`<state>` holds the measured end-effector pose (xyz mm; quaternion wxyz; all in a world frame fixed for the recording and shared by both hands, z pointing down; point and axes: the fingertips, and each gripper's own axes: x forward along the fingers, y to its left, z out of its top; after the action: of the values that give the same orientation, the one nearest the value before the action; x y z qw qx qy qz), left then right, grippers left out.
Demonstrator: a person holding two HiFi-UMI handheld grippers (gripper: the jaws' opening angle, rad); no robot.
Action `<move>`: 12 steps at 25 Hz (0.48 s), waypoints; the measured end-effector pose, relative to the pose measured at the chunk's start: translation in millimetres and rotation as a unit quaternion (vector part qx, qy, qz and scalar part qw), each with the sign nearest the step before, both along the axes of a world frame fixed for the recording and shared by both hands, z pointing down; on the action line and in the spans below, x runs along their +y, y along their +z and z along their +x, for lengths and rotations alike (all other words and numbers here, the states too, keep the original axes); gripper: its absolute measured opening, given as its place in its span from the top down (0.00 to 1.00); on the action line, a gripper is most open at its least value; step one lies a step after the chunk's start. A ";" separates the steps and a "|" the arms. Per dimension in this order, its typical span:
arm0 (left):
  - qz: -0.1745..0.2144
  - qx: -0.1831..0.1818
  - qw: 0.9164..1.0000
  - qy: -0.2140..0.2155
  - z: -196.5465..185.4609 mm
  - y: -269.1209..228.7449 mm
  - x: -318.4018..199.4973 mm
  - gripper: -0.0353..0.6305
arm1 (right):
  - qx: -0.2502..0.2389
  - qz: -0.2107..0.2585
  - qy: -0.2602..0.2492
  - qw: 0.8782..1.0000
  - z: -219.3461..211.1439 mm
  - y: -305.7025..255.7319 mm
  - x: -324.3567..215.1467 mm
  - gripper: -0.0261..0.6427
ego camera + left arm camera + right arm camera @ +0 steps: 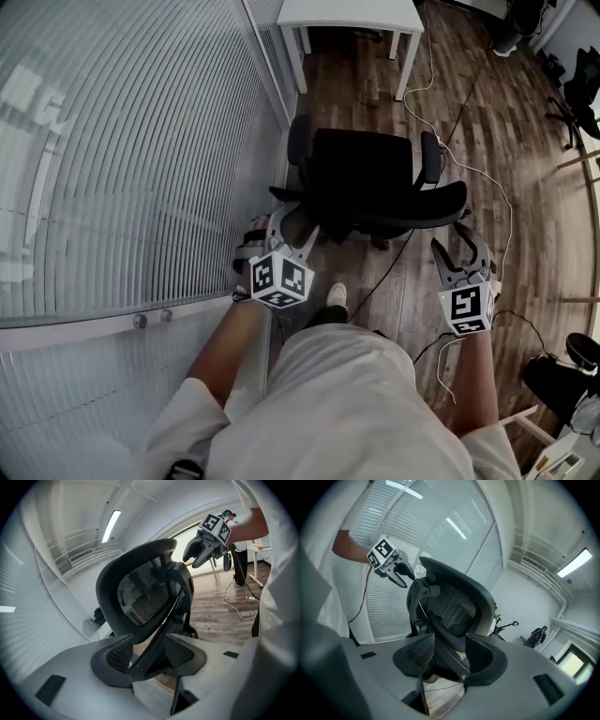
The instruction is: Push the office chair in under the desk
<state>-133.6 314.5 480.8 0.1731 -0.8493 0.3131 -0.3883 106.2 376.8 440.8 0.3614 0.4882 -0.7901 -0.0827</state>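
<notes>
Pale clothing (pixel 347 403) on the person fills 6 o'clock of the head view, with a forearm running out to the left gripper (pixel 291 225) and another to the right gripper (pixel 459 247).

Left gripper: at 7 o'clock of the office chair (pixel 366 178), jaws apart. Its own view shows a dark strut of the backrest (pixel 140 597) passing between the ribbed pads (pixel 117 654), with no pad seen pressing on it.

Right gripper: at 4 o'clock of the chair, jaws likewise spread, with the backrest's edge framed in the gap.

Office chair: black and mesh-backed, at the centre of the head view on the wood floor (pixel 525 187). Its seat faces the white desk (pixel 352 13) at 12 o'clock, and it stands well short of the desk, not under it.

Surroundings: slatted blinds (pixel 122 159) cover 9 o'clock, and a white cable (pixel 469 169) trails across the floor at 2 o'clock.
</notes>
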 end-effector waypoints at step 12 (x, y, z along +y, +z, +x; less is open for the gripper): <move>-0.036 -0.122 0.992 0.019 -22.5 64.4 -42.5 0.61 | 0.103 -0.088 -0.010 0.991 34.0 73.9 -36.4 0.59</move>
<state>-156.1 272.0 545.2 0.1872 -0.8069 0.2590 -0.4968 140.2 340.4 514.7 0.4812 0.4355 -0.7579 -0.0666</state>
